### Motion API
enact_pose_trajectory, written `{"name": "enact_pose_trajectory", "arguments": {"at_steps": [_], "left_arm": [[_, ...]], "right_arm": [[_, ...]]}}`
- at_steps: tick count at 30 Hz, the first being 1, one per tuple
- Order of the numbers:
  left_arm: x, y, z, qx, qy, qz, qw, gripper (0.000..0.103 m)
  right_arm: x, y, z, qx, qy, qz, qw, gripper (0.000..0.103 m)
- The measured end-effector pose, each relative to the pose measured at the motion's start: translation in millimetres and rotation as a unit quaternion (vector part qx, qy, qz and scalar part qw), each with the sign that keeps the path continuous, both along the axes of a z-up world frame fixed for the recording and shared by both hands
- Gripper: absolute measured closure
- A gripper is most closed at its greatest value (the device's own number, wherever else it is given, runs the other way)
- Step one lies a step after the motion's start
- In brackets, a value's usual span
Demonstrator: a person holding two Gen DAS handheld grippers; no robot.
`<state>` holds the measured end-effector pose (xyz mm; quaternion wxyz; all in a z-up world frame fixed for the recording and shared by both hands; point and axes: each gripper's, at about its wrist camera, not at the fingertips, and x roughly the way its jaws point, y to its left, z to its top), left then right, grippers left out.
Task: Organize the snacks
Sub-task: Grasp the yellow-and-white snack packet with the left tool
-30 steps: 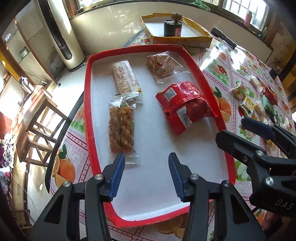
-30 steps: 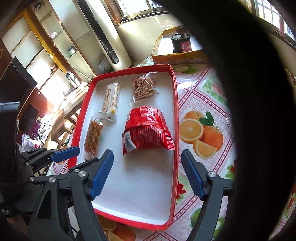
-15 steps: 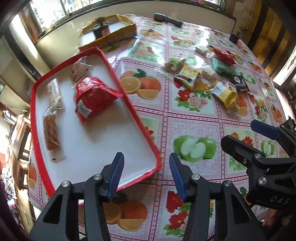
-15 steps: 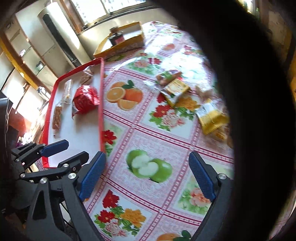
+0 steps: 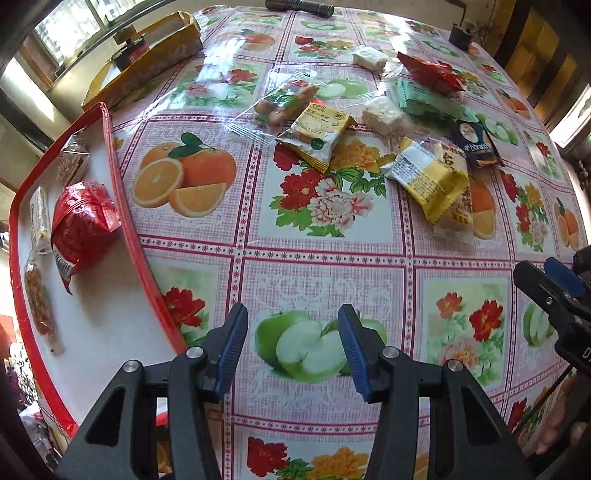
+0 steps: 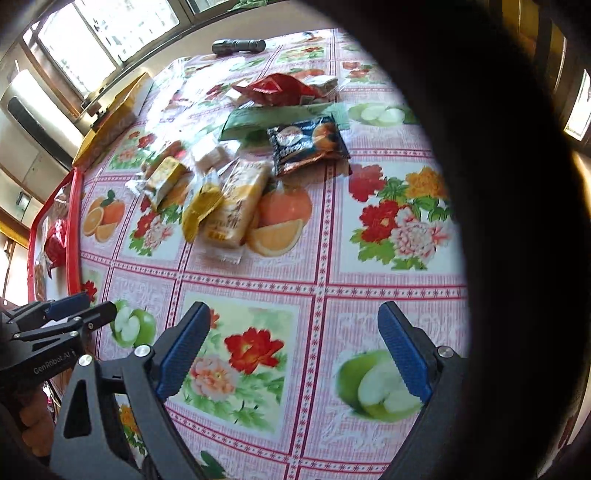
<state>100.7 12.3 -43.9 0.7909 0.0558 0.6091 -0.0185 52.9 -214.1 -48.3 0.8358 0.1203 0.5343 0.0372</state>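
A red-rimmed white tray [image 5: 125, 206] at the left holds a red packet [image 5: 81, 225] and several clear-wrapped snacks. On the flowered tablecloth further off lies a loose pile: a yellow packet [image 5: 317, 133], another yellow packet [image 5: 428, 181], a dark blue packet [image 5: 474, 146], a green packet [image 5: 424, 101] and a red bag [image 5: 428, 72]. My left gripper [image 5: 291, 343] hangs open over a printed apple, right of the tray, with nothing between its fingers. My right gripper [image 6: 293, 332] stands wide open over bare cloth, short of the pale yellow packet [image 6: 236, 199].
A yellow cardboard box [image 5: 147, 62] with a dark can sits beyond the tray. A black flashlight [image 6: 238, 45] lies at the table's far edge, and a small dark pot [image 5: 460, 35] at the far right. A dark blot hides the right side of the right wrist view.
Both grippers have swung from above the tray to the right, out over the tablecloth toward the snack pile. The right jaws have spread wider.
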Motion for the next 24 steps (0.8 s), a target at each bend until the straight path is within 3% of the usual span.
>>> {"name": "enact_pose_trajectory", "arguments": {"at_steps": [8, 18, 21, 24], "left_arm": [[69.8, -39.9, 13.2, -0.027, -0.003, 0.026, 0.9993, 0.052], [116.9, -77.2, -0.1, -0.054, 0.029, 0.028, 0.9977, 0.052], [120.4, -78.3, -2.1, -0.082, 0.043, 0.029, 0.9953, 0.052], [123.4, -80.6, -2.3, -0.141, 0.061, 0.024, 0.9879, 0.052]], "right_arm": [[57.4, -11.7, -3.3, 0.001, 0.008, -0.032, 0.999, 0.011], [60.1, -29.4, -8.5, 0.02, 0.024, -0.036, 0.999, 0.011], [60.7, -33.9, -11.5, 0.022, 0.03, -0.038, 0.999, 0.011], [60.1, -38.7, -12.4, 0.024, 0.031, -0.04, 0.998, 0.011]]}}
